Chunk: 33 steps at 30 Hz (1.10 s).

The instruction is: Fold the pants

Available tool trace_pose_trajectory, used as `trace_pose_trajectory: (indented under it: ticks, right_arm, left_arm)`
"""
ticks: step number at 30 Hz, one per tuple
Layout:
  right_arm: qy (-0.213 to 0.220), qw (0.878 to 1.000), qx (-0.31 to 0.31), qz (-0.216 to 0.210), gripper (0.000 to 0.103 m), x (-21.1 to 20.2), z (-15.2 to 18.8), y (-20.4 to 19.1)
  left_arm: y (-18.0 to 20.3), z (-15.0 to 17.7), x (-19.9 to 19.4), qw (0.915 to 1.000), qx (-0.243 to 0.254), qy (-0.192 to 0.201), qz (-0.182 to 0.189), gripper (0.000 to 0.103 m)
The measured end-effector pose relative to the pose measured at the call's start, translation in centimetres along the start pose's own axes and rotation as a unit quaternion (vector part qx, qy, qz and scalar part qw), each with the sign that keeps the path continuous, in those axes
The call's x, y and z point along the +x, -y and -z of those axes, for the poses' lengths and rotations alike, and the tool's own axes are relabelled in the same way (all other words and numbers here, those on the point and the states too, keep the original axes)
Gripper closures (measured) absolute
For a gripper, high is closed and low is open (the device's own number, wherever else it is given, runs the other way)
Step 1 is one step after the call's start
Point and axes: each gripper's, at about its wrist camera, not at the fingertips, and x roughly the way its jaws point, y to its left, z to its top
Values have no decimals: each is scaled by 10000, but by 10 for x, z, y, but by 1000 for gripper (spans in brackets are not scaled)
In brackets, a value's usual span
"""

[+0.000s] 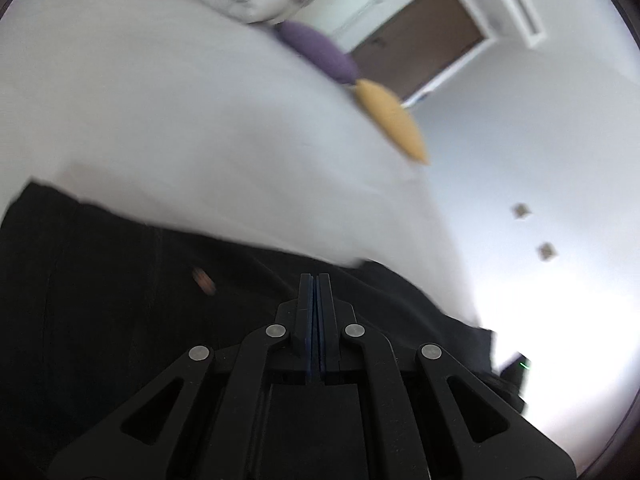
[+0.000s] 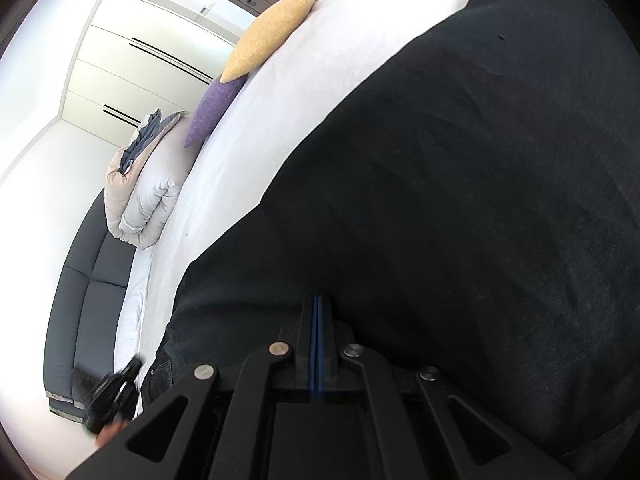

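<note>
Jaws pressed together on both: left gripper (image 1: 319, 280) over black pants (image 1: 120, 300) filling its lower frame; right gripper (image 2: 317, 300) equally close, pants (image 2: 460, 200) stretching toward upper right across the white bed (image 2: 280, 92). Whether cloth is pinched, I cannot tell.

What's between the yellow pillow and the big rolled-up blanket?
A purple pillow sits between the yellow pillow and the rolled blanket on the white bed. The right wrist view shows it best.
</note>
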Motion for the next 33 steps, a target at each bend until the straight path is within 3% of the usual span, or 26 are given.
trace_pose_trajectory:
  ticks: [3,4,7,8,9,11,16,21,27,30,33]
  right_arm:
    - [8,10000,-24,-9,103,-1,-1,-1]
    - [7,10000,-39,-13,103,-1,0,-1]
    - [0,10000,-66,-8,103,-5,1,-4]
    - [-4,10000,-74,-8,103,-6,1,-4]
    - [-4,10000,-92,-3,103,-5,1,-5]
    - [11,9999,-128,4,103,-6,1,-7]
    - [49,9998,-182,29,103,-6,2,-14]
    - [53,9998,-187,17,103,-7,3,-14]
    - [-13,9999,-93,41,103,-11,2,-20]
    - [-37,9999,112,104,101,-20,6,-37]
    - [-146,9990,-288,-323,101,-18,19,-80]
  left_arm:
    - [12,42,-12,9990,34,-2,452,102]
    - [13,50,-8,9990,48,-73,446,102]
    - [-19,63,11,9983,-104,-488,-313,102]
    - [-29,66,10,9987,-225,-464,-45,102]
    - [-33,67,6,9989,-216,-418,30,102]
    - [-32,63,-5,9989,-10,-343,-313,102]
    - [-59,42,-23,9994,-86,-300,-172,102]
    - [-61,32,-14,9988,145,-320,-355,101]
    - [-64,26,-61,9952,-19,-3,-978,102]
    - [-34,16,-64,9974,108,164,-700,102]
    - [10,12,-28,9991,336,-16,-242,102]
